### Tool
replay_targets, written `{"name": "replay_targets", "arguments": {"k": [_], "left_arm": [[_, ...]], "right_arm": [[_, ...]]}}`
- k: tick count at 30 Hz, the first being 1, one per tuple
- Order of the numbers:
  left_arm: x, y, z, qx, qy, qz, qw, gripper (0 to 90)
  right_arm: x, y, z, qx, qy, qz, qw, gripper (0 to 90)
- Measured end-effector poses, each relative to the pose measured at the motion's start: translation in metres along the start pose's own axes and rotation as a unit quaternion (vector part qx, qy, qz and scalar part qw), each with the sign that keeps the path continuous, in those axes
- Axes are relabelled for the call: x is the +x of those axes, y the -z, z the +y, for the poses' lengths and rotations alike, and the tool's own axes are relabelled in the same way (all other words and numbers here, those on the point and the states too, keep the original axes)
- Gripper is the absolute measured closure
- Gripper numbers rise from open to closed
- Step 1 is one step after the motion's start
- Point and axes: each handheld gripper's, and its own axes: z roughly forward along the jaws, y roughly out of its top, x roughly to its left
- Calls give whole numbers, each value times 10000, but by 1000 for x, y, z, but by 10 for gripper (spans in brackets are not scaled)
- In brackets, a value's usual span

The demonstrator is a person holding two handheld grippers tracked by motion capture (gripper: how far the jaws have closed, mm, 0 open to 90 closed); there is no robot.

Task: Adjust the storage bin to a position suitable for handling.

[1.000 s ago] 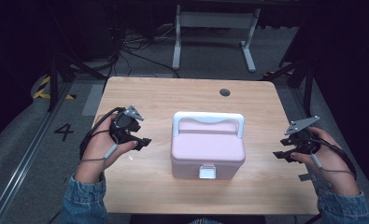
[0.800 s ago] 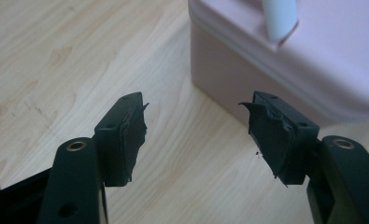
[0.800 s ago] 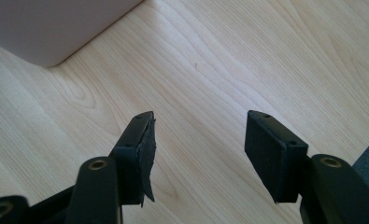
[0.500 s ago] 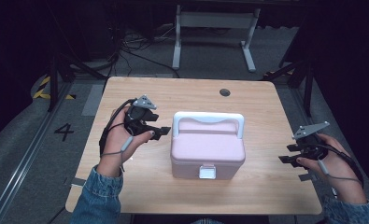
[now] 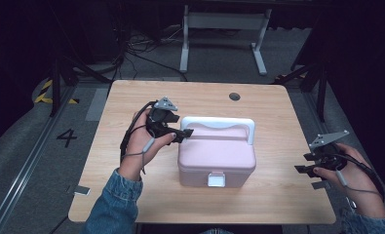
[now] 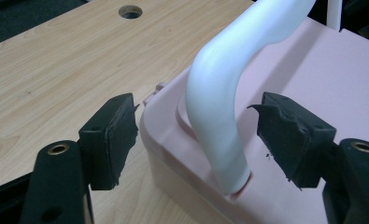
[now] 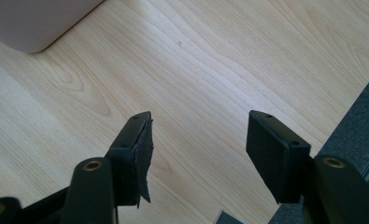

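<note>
Pink box [image 5: 216, 158]: middle of the table [image 5: 131, 102].
Left gripper [image 5: 184, 132]: moved in from 9 o'clock; jaws just opened wide around the white handle [image 6: 219, 98], not squeezing yet.
Right gripper [image 5: 312, 176]: open, empty, at 3 o'clock.
Next, I think: grab the handle.

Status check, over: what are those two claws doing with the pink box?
Left gripper just opening, jaws astride white handle, not pressing. Right gripper open over table. Pink box latched, nothing blocking.
</note>
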Motion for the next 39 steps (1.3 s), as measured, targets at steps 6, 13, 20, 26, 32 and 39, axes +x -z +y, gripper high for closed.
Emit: {"name": "replay_targets", "arguments": {"k": [6,13,20,26,32,39], "left_arm": [[-2,-6,0,-14,-87,18,10000,353],[1,-11,2,-10,-150,-154,9998,456],[-2,-18,9,-131,-315,-185,9992,519],[-6,-13,11,-266,-367,-286,9986,661],[-8,-9,14,-207,-475,-304,9982,685],[-12,-4,18,-216,-518,-277,9980,683]], "right_arm": [[0,-2,1,8,-40,53,10000,423],[0,-4,1,7,-80,107,9999,424],[0,-6,1,14,-116,135,9998,424],[-2,-7,1,-10,-163,153,9997,425],[0,-9,3,-24,-162,227,9996,425],[-1,-9,3,-33,-189,271,9994,426]]}}
